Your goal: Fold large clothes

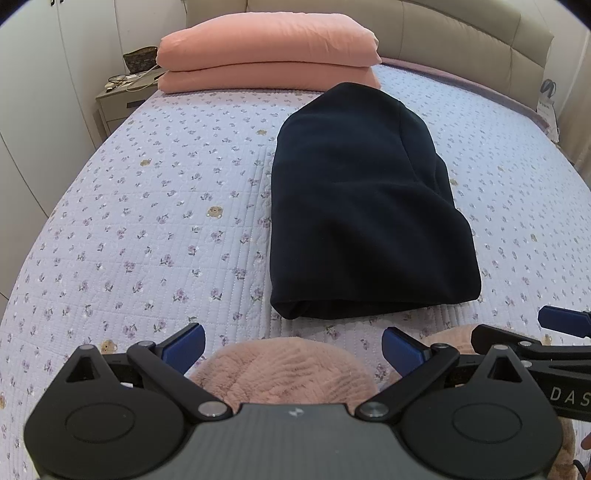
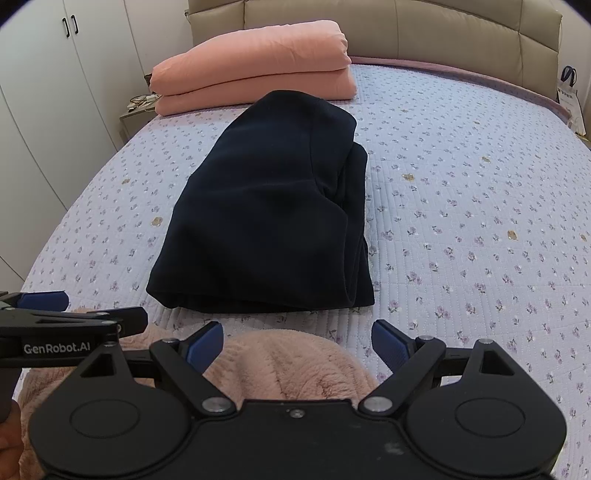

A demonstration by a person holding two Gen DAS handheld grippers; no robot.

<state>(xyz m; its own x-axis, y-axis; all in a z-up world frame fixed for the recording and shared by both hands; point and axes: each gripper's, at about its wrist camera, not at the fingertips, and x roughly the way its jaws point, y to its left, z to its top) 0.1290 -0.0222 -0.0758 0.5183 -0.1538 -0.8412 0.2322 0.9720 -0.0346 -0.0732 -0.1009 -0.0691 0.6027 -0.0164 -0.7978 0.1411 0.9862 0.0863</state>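
Observation:
A dark navy garment (image 1: 365, 206) lies folded into a long bundle on the floral bedspread (image 1: 147, 221); it also shows in the right wrist view (image 2: 273, 221). A fluffy pink garment (image 1: 284, 373) lies at the bed's near edge, under both grippers, and also shows in the right wrist view (image 2: 291, 365). My left gripper (image 1: 293, 349) is open and empty above it. My right gripper (image 2: 297, 345) is open and empty beside the left one; it shows at the right edge of the left wrist view (image 1: 554, 328).
A folded pink quilt (image 1: 269, 55) lies at the head of the bed against the beige headboard (image 2: 461, 33). A nightstand (image 1: 118, 99) with cables stands at the left, beside white wardrobe doors (image 2: 37, 110). A paper bag (image 2: 570, 96) stands at the far right.

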